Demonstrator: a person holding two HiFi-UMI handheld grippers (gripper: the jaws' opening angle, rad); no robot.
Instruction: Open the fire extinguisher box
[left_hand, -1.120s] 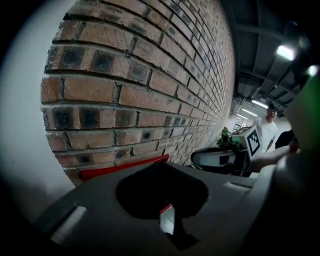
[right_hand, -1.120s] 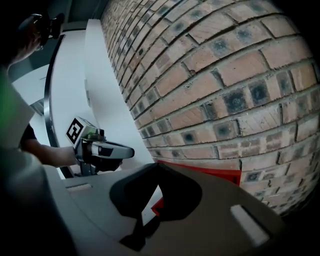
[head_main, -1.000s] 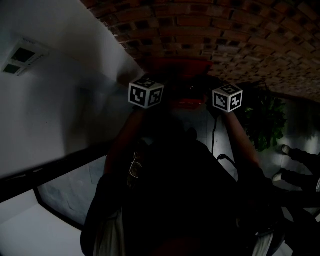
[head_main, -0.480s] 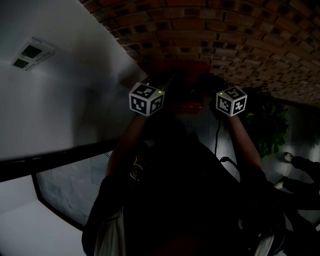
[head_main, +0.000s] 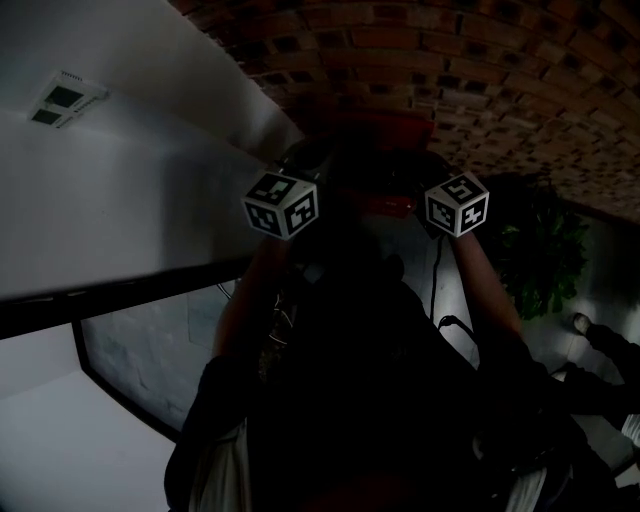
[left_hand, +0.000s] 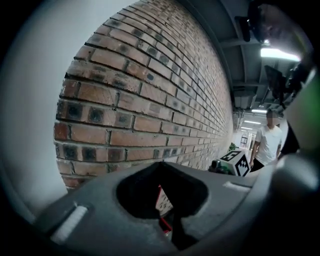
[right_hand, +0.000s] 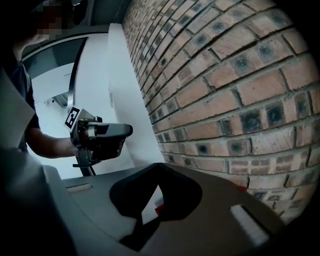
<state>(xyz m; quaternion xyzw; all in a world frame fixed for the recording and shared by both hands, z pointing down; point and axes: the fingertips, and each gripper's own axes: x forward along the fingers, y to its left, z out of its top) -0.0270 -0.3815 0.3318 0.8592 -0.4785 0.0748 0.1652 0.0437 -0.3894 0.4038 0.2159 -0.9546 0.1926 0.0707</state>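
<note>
Seemingly we hold L gripper (left_hand: 162, 172) and R gripper (right_hand: 156, 170), each w/ jaws pressed together, flanking the red fire extinguisher box (head_main: 385, 135) at upper centre of the dim head view, prob. to get it open.

The fire extinguisher box (head_main: 378, 130) stands against the brick wall (head_main: 480, 60). The left gripper (left_hand: 172, 227) is before it on the left and the right gripper (right_hand: 145, 220) on the right. A plant (head_main: 540, 250) stands further right.
</note>
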